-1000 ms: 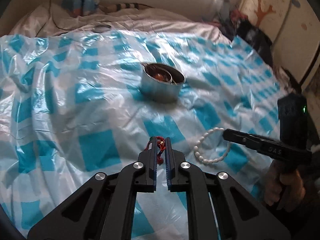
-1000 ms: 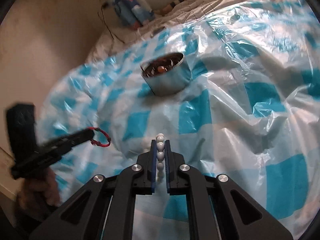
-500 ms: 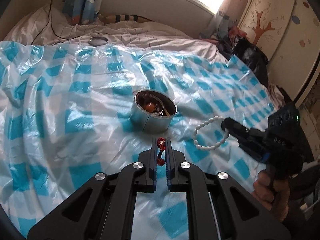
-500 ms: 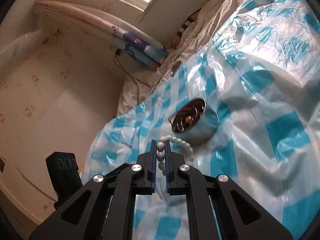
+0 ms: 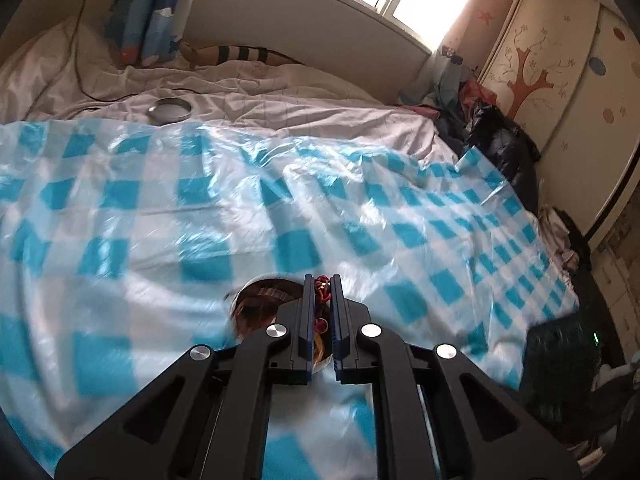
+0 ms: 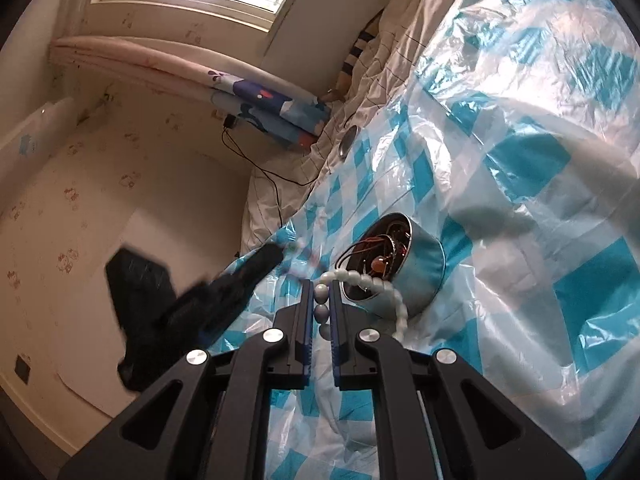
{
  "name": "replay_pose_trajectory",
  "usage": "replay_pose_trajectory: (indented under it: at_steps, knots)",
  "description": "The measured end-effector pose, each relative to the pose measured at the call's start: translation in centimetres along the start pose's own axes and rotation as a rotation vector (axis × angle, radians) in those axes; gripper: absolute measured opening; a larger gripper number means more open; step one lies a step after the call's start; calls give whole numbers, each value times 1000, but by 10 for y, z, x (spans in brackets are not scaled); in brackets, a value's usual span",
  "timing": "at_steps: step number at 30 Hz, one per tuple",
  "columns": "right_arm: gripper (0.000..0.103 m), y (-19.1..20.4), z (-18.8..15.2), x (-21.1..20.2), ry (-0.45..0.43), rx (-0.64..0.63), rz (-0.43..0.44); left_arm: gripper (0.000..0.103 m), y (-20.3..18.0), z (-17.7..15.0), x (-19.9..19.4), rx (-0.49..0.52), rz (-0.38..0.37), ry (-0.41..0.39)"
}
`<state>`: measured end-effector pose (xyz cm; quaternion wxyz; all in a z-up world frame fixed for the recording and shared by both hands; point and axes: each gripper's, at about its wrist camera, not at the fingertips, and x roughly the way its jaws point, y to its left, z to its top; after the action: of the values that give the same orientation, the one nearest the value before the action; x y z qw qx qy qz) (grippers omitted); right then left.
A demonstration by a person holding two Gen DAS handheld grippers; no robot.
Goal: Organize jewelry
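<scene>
Jewelry is in both grippers at this moment. In the left wrist view, the left gripper [image 5: 322, 284] is pinched onto a red beaded cord bracelet [image 5: 321, 285], whose knots and beads show in the narrow gap between the fingers. Directly beneath the fingers sits a round metal tin [image 5: 260, 304], blurred, its open mouth showing a brownish tangle inside; the fingers hide most of its near side. The tin rests on a blue-and-white checked plastic sheet [image 5: 200, 208] spread over the bed. Beyond the sheet's far edge, a round metal lid [image 5: 170, 109] lies on the pale bedsheet [image 5: 280, 96]. At the sheet's right edge a dark, blurred gripper body with a green light appears.

In the right wrist view, the right gripper [image 6: 321, 286] is closed on a white bead bracelet [image 6: 322, 312], whose loop arcs out to the right in front of the tin [image 6: 394, 266]. The tin holds cords and an orange bead. The left gripper [image 6: 280, 252], motion-blurred, reaches toward the tin from the left, near its rim.
</scene>
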<state>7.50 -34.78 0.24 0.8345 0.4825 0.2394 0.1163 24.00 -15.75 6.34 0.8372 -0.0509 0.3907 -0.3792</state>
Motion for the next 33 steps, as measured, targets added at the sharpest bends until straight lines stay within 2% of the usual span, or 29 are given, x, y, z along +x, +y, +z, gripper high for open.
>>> replay_pose_trajectory:
  at_steps: [1,3,4,5,7,8,9,11,13,15,17,19,20,22,24,26,29,33]
  knots:
    - [8,1,1,-1,-6,-10,-9,7,2,2,10,-5,21,8]
    - [8,1,4,1,-12,-18,-23,16,10,1,41,-10,130,99]
    - [8,-1,7,3,-13,-21,-33,17,14,-1,50,-2,189,140]
    - [8,-1,8,5,-13,-21,-38,19,15,-3,53,7,217,156]
    - [8,-4,12,11,-8,-16,-35,30,17,-7,42,24,218,132]
    - [8,-3,15,15,-4,-18,-33,47,16,-7,30,32,229,100]
    - [8,-2,18,21,-1,-21,-28,58,17,-7,16,36,239,61]
    - [8,5,23,33,2,-22,8,61,22,-6,-7,3,250,8]
    - [8,15,30,47,5,-34,46,64,31,-7,-26,-51,227,-22]
    - [8,21,36,63,14,-16,92,72,38,-10,-37,-61,225,-37]
    - [8,22,39,76,21,-37,35,73,45,-12,-36,-65,237,-15]
    - [9,14,40,91,56,-56,-87,73,55,-14,-31,-95,231,0]
    - [23,3,39,95,78,-32,-153,73,62,-15,-28,-122,215,7]
    - [41,-10,39,88,38,2,-220,73,71,-17,-25,-173,182,10]
    - [41,-11,42,85,25,-20,-257,73,78,-19,-27,-228,155,4]
    - [42,-1,41,85,12,-67,-251,73,78,-20,-34,-237,141,-6]
    - [45,23,33,101,49,-175,-247,75,76,-26,-49,-249,132,-24]
    - [48,42,15,125,96,-316,-334,78,74,-51,-74,-288,122,-44]
